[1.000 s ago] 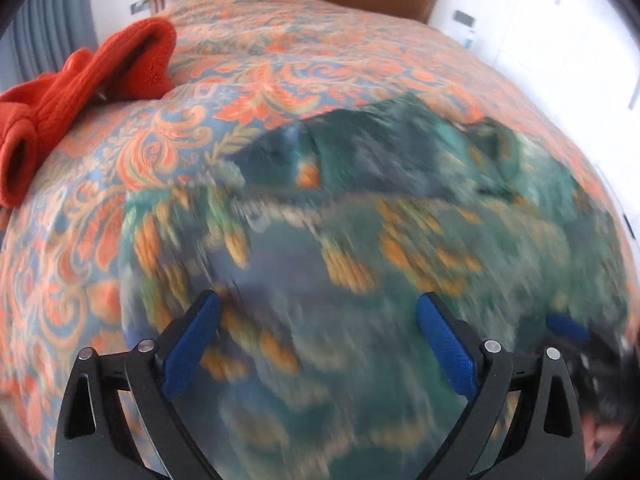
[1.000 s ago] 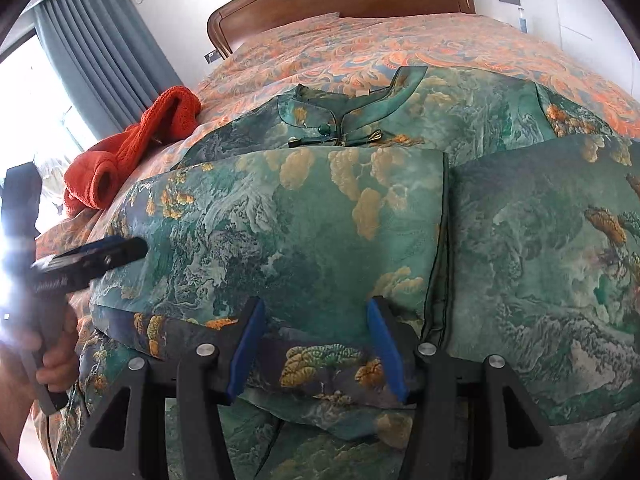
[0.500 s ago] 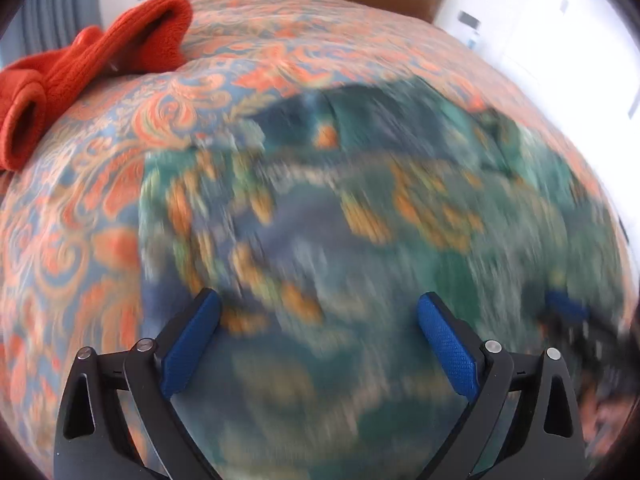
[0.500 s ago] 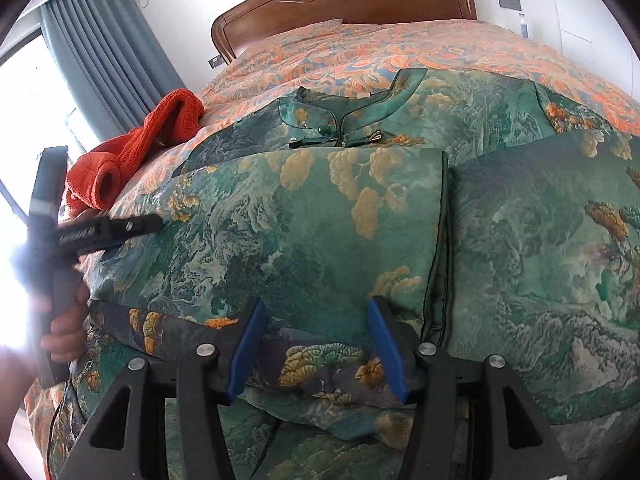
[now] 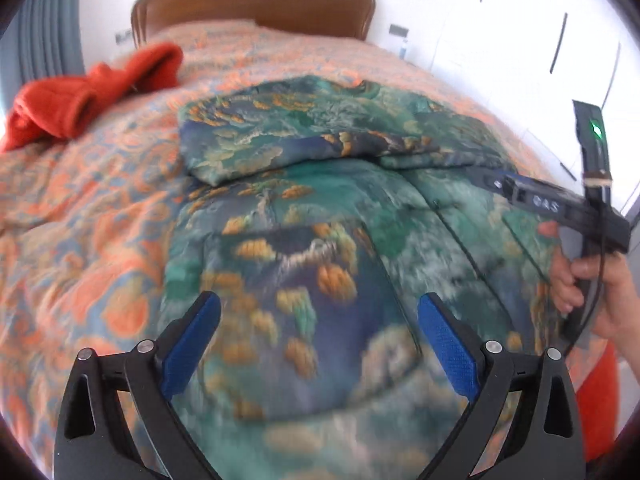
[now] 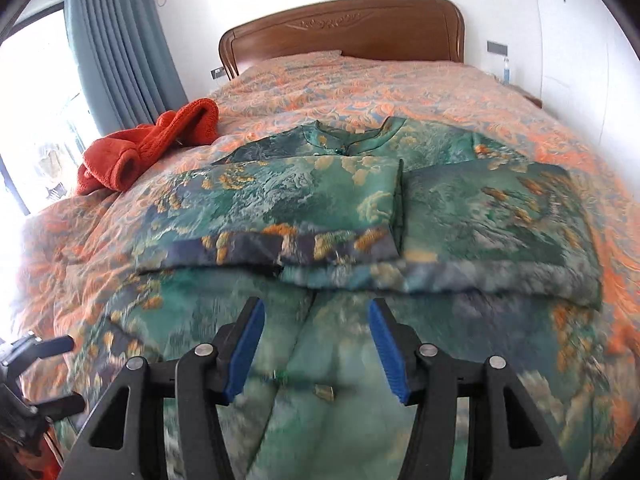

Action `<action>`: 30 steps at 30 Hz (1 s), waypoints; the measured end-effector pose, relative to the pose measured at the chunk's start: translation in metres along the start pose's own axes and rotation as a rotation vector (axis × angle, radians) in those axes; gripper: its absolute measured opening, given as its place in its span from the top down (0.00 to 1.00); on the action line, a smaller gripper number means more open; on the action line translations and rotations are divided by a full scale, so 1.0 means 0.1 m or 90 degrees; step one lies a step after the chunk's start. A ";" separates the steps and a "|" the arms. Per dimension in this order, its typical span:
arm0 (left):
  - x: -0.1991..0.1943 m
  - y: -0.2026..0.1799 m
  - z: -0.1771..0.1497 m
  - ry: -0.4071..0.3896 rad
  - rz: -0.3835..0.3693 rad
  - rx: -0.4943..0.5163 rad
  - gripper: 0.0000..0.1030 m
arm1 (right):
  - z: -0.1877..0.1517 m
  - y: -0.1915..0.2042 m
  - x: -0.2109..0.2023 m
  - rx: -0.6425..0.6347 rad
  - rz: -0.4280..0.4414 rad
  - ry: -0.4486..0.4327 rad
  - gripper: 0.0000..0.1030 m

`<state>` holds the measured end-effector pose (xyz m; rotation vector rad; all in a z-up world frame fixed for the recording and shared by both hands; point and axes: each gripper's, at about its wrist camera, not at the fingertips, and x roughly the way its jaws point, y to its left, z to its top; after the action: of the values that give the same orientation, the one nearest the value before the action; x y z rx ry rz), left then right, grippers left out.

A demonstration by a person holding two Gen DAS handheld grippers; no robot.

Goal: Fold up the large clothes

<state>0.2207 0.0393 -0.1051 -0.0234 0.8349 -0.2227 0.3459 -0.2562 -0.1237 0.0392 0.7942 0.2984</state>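
Right tool [image 6: 316, 344]: jaws have just been opening, now moderately wide, nothing between the blue pads. Half a second ago they stood narrower, right at the folded hem of the green patterned garment [image 6: 320, 216]; now that hem lies ahead of the tips, apart from them. Reads as a release: fold laid, tool off the cloth.

Left tool [image 5: 318, 344]: jaws wide, empty, above the near end of the garment [image 5: 304, 248]. A second ago its view was filled by the cloth close up; now it takes in the whole garment and more of the bed.

Meaning, as a judgement: both side panels are folded in over the body, collar [image 6: 348, 136] at the far end; the near skirt end is not yet folded up. Likely next is to take the near hem and carry it toward the collar.

Pose: both tools point forward and down at the garment. The right hand [image 5: 588, 280] shows at the right of the garment in the left wrist view, wrapped on the tool handle. The left tool's fingers [image 6: 44, 346] show at the lower left of the garment in the right wrist view.

Beyond: garment lies flat on the orange floral bedspread [image 6: 400, 88]; red towel [image 6: 148, 148] left of it, apart; wooden headboard [image 6: 340, 28] past the collar.
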 end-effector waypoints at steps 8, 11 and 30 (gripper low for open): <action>-0.24 -0.24 -0.58 -0.023 0.046 -0.045 0.03 | -1.08 -0.04 -1.14 0.034 -0.141 -0.086 0.23; -0.26 -0.33 -0.75 -0.028 0.054 -0.042 0.03 | -1.37 0.01 -1.44 0.045 -0.178 -0.100 0.17; -0.65 -0.30 -0.91 -0.169 0.159 -0.050 0.03 | -1.58 0.22 -1.82 0.035 -0.269 -0.158 0.08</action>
<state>0.1060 0.0295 -0.1156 -0.0216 0.5745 0.0494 0.1083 -0.2976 -0.1052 -0.0402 0.5468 -0.1282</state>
